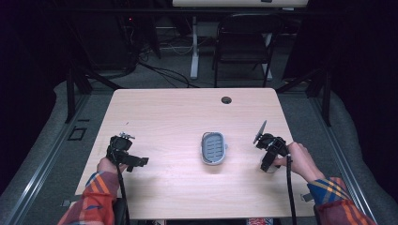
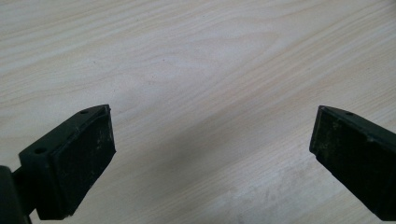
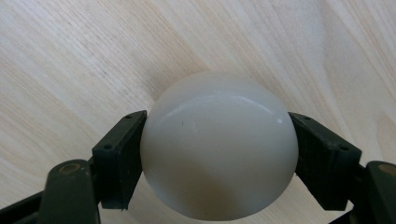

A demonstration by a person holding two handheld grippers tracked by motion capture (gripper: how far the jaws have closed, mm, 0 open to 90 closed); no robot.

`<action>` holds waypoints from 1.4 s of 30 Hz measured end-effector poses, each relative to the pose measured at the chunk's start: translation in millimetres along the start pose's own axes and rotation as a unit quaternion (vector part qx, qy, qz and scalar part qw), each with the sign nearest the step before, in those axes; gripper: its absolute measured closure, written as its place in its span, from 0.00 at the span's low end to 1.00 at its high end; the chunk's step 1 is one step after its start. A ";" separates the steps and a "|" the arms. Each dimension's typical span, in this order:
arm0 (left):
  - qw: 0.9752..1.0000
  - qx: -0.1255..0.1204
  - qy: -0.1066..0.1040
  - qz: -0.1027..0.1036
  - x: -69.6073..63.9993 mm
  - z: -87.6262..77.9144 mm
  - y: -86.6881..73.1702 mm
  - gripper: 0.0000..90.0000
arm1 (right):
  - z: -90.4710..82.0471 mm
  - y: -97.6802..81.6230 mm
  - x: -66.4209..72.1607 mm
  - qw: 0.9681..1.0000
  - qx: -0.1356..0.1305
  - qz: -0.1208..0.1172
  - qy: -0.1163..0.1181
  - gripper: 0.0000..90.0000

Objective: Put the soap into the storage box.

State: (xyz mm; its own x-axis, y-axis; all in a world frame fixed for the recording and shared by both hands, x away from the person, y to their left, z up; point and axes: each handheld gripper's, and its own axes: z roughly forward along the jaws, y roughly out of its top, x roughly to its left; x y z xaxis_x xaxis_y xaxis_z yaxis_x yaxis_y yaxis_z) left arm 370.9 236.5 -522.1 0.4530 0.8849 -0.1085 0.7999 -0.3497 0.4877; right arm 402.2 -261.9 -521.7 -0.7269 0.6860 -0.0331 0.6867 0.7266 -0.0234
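A white ball (image 3: 219,144) sits clamped between the two black jaws of my right gripper (image 3: 219,154), just above the wooden table (image 3: 70,56). In the high view my right gripper (image 1: 268,161) is near the table's right edge, with a pale bit of the ball (image 1: 265,166) under it. A grey oval dish (image 1: 213,148) with a slotted floor lies at the table's middle, left of that gripper. My left gripper (image 1: 133,161) is at the left side of the table (image 1: 173,112). Its jaws stand wide apart over bare wood, my left gripper (image 2: 212,140) holding nothing.
A small round dark hole (image 1: 226,100) sits near the table's far edge. Beyond the table stand a black folding chair (image 1: 241,44) and a white desk leg (image 1: 194,47), with cables on the floor. Metal rails run along both sides of the table.
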 end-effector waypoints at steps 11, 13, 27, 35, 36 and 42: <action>1.000 0.000 -0.001 0.000 -0.1 0.1 0.0 0.00 | -2.7 11.9 6.8 1.000 -0.008 -0.009 -0.002 0.27; 1.000 0.001 -0.001 -0.001 -0.2 0.3 -0.1 0.00 | -4.8 14.8 7.4 1.000 -0.001 -0.017 -0.001 0.27; 1.000 0.002 -0.001 -0.002 -0.7 0.2 -0.1 0.00 | -17.2 29.3 14.0 0.999 0.000 -0.033 -0.001 0.27; 1.000 0.003 0.000 0.000 -0.5 0.2 -0.4 0.00 | -22.5 41.5 20.4 0.999 -0.005 -0.045 -0.001 0.27; 1.000 0.004 -0.001 -0.002 -0.7 0.2 -0.7 0.00 | -23.3 43.0 20.9 0.999 -0.004 -0.049 -0.002 0.27; 1.000 0.004 -0.001 0.000 -0.7 0.5 -0.5 0.00 | -28.6 50.7 24.6 0.998 -0.011 -0.054 -0.004 0.27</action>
State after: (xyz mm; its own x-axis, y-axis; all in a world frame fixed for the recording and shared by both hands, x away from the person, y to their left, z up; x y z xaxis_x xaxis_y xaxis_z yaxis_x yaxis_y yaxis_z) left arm 370.4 235.9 -522.7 0.4540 0.8842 -0.1097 0.8030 -0.3526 0.4804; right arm 418.9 -207.1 -495.1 -0.7968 0.6031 -0.0386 0.6037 0.7972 -0.0060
